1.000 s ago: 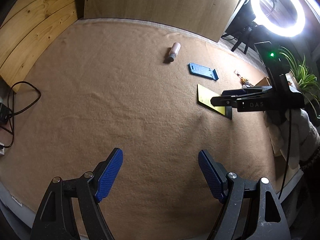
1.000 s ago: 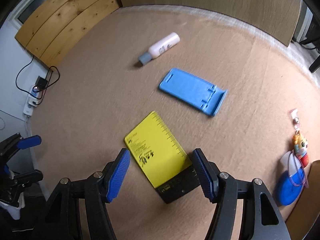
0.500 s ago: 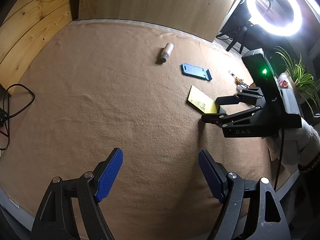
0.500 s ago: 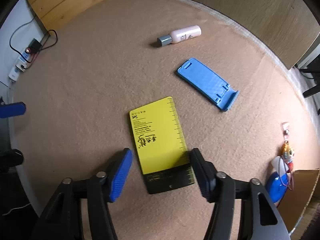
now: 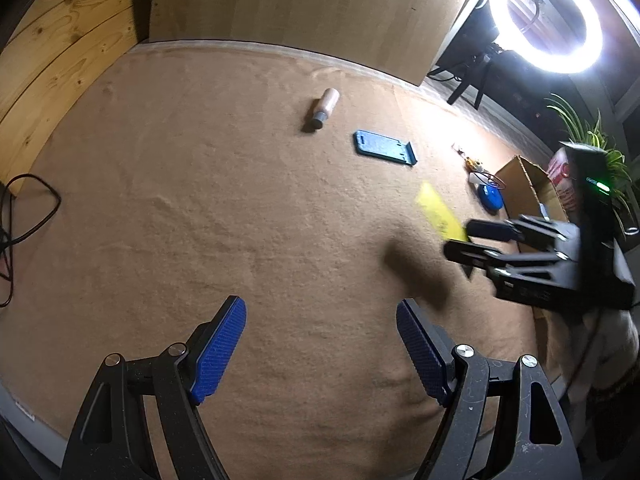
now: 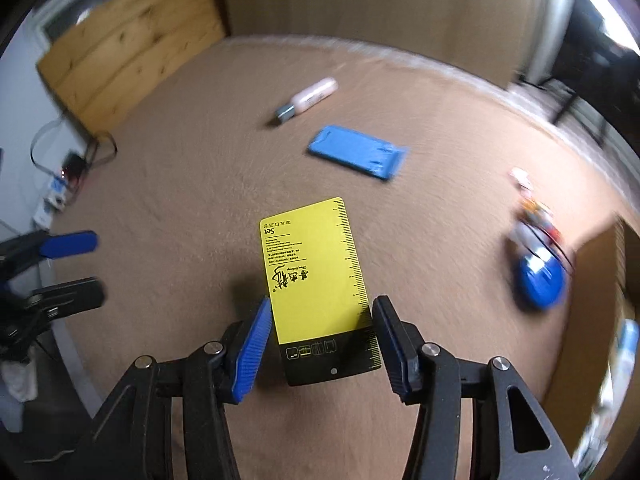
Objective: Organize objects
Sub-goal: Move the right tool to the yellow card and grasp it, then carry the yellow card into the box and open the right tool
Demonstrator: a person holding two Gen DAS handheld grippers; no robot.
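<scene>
progress: early, judged | right gripper (image 6: 320, 320) was closed on yellow card (image 6: 316, 264), lifted clear of the mat (image 6: 200, 160) | left gripper (image 5: 320, 344) was held open, empty | bottle (image 6: 310, 98), blue stand (image 6: 358, 156), keychain items (image 6: 536, 248) were left lying on the mat | cardboard box (image 5: 528, 188) at edge, likely destination

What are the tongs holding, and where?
The right tongs pinch the yellow card by its long side edges near the black end. The left tongs hold nothing.
</scene>
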